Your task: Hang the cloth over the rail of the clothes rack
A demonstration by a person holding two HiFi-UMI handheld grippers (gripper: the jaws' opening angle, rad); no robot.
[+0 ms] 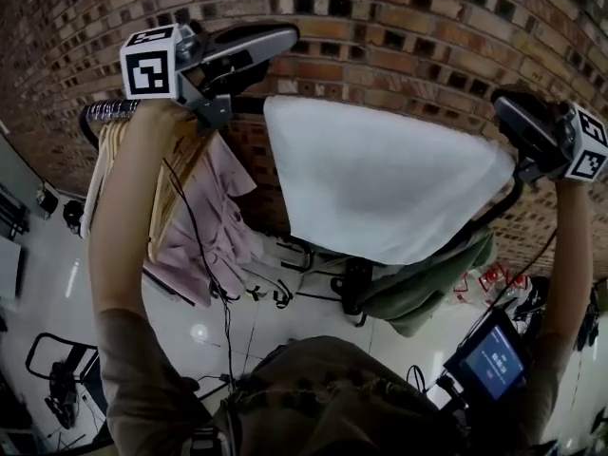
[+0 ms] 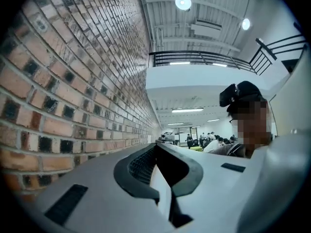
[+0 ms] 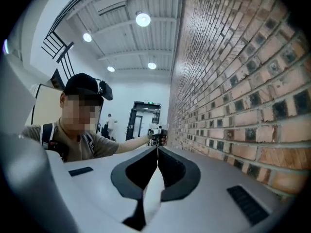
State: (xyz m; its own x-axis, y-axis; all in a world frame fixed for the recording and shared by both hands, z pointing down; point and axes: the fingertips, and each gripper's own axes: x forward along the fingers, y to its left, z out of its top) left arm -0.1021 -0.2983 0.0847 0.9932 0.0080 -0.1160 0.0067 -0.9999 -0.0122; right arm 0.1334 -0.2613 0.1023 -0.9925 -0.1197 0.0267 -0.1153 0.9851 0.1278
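A white cloth [image 1: 380, 179] hangs spread out in front of the brick wall, held by its two upper corners. My left gripper [image 1: 285, 41], at the upper left, is shut on one corner; in the left gripper view a white strip of the cloth [image 2: 160, 183] is pinched between the closed jaws [image 2: 156, 145]. At the right my right gripper [image 1: 513, 126] is shut on the other corner, and the cloth [image 3: 151, 198] shows between its jaws [image 3: 157, 150]. The rack's black rail [image 1: 109, 110] runs behind the cloth's top edge, which lies about level with it.
Wooden hangers [image 1: 128, 160] and a pink garment [image 1: 223, 221] hang on the rail at the left. A green garment [image 1: 427, 288] hangs under the cloth's right side. Behind everything stands a brick wall [image 1: 399, 27]. A lit screen [image 1: 492, 359] sits low at the right.
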